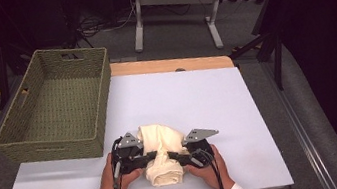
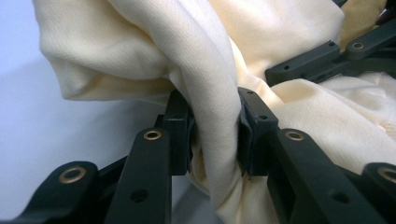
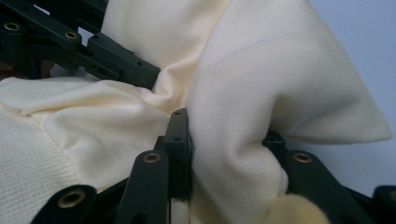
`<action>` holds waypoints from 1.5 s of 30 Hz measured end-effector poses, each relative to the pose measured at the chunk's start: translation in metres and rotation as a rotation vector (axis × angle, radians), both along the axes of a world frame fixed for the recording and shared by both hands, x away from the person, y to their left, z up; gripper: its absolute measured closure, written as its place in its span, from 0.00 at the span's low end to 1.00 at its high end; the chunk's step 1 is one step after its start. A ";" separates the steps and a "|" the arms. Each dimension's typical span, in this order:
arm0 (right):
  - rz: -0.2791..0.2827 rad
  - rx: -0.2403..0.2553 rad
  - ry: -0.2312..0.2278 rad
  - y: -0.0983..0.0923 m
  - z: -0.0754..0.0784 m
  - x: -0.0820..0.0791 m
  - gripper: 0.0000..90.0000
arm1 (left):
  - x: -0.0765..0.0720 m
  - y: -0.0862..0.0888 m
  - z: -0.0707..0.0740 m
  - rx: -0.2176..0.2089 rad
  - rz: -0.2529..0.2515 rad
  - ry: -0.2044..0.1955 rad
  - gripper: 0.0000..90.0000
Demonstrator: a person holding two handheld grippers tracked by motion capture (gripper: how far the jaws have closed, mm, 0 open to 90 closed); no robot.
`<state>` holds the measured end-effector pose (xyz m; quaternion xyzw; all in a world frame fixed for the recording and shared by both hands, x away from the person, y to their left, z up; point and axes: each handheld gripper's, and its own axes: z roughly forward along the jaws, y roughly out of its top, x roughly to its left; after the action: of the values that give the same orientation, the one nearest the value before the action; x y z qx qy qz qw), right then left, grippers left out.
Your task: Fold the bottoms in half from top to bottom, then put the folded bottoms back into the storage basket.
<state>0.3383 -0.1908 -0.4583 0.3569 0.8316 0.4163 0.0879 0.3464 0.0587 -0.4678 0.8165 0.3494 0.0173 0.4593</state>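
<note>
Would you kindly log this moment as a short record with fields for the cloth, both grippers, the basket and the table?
cloth: cream cloth, bunched in a heap near the table's front edge
left gripper: left gripper, jaws pinching a fold of the cloth from its left side
right gripper: right gripper, jaws pinching a fold from the cloth's right side
basket: green woven basket, at the table's far left, apart from the cloth, nothing seen inside
table: white table, wooden strip along the far edge
</note>
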 end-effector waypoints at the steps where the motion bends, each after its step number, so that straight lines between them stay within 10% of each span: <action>1: -0.002 0.004 -0.004 0.000 0.000 0.000 0.73 | -0.001 0.000 0.001 0.003 0.001 -0.014 0.77; 45: -0.009 0.001 -0.198 -0.001 0.021 -0.022 0.73 | -0.016 0.006 0.016 -0.033 -0.036 -0.194 0.80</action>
<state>0.3165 -0.1915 -0.4374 0.3180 0.8171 0.4494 0.1713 0.3300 0.0646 -0.4521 0.8093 0.2889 0.0824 0.5048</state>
